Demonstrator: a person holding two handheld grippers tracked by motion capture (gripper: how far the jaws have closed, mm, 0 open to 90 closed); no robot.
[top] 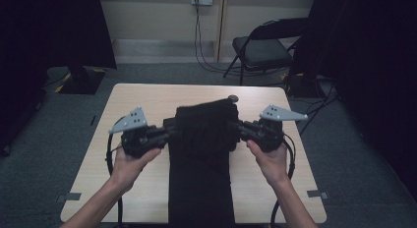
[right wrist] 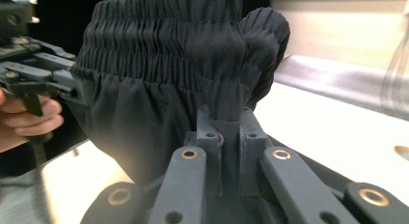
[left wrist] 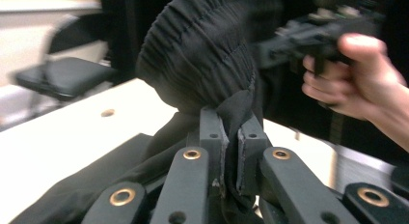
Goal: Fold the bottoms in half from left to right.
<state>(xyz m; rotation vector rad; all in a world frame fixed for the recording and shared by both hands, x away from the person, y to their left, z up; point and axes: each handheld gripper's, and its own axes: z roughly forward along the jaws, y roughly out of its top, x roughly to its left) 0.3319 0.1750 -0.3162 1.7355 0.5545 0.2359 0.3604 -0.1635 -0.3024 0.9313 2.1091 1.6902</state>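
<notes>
Forearms come in low in the high view — my left gripper (top: 164,134) and right gripper (top: 241,128) each pinch a side of the black trousers (top: 201,154), waistband lifted, legs trailing down the pale wooden table (top: 142,98). Grey carpet (top: 49,139) and a folding chair (top: 260,48) lie beyond. Left gripper view: jaws clamp bunched cloth above the tabletop. Right gripper view: jaws clenched on the gathered waistband — cream wall (right wrist: 337,26) behind.

bare forearms, black left gripper (top: 167,133), right gripper (top: 235,127), grey three-cornered plates, brass rivets, black cables
</notes>
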